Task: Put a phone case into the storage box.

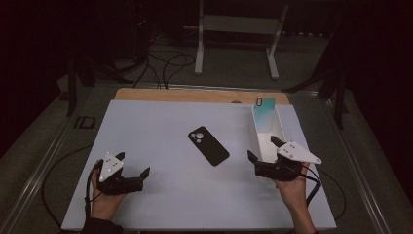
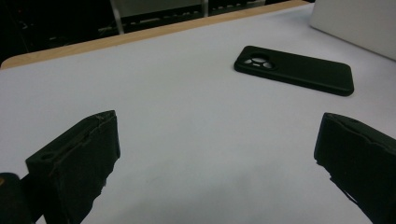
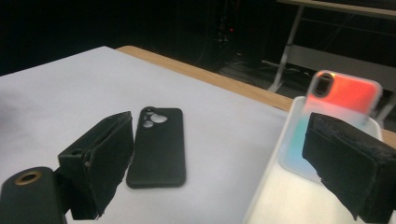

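A black phone case (image 1: 208, 145) is seen lying flat, camera cut-out up, near the middle of the white tabletop (image 1: 156, 126), between the two grippers and apart from both. The left gripper (image 1: 132, 170) is held low over the near left part of the tabletop with its fingers (image 1: 144, 172) spread wide and nothing between them; the black phone case lies well ahead of it and to its right. The right gripper (image 1: 264, 148) is held at the near end of a long white box (image 1: 278, 127) on the right side of the tabletop, its fingers (image 1: 252, 156) likewise spread and empty, with one finger over the tabletop beside the box and the other over the box interior. Whether the fingers touch the box wall cannot be told. In the high view, a second phone case (image 1: 265, 113) is shown standing tilted against the far end of the box, and there it appears teal. In the right gripper view, the same case (image 3: 343, 100) is shown with an orange-red upper part and a pale bluish lower part, partly covered by the nearer finger (image 3: 348, 158), and the black phone case (image 3: 158, 145) is seen just beyond the other finger. In the left gripper view, the black phone case (image 2: 294, 70) is shown from a low angle, far beyond the gap between the fingers (image 2: 79, 163), with a corner of the white box (image 2: 359, 23) behind it.
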`<state>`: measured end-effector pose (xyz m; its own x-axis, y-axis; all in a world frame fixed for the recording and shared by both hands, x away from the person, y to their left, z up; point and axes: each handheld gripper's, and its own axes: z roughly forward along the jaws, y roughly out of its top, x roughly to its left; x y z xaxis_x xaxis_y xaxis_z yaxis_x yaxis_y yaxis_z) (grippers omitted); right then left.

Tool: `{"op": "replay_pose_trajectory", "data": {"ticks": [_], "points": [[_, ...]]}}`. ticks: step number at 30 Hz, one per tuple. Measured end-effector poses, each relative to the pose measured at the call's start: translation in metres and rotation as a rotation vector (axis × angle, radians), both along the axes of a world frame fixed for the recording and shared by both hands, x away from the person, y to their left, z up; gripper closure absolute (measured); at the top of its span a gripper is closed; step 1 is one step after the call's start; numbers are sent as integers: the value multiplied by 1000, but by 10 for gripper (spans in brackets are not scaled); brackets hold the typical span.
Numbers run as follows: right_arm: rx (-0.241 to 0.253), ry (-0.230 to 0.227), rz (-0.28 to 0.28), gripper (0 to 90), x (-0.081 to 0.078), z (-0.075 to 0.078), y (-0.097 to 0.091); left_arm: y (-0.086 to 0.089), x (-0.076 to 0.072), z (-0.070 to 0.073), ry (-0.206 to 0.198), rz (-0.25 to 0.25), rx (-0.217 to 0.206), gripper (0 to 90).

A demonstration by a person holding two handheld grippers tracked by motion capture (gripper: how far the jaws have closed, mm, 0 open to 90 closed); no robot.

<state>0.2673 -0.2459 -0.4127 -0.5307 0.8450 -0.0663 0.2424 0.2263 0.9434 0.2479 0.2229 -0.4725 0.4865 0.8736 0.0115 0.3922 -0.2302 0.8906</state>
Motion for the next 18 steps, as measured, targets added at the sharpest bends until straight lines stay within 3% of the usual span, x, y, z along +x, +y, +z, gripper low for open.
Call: {"op": "replay_pose_trajectory", "data": {"ticks": [9, 18], "points": [[3, 2, -28, 93, -12, -3, -13, -2, 0, 3, 8, -9, 8, 6], [11, 3, -38, 90, -22, -9, -18, -7, 6, 19, 5, -36, 15, 4]]}}
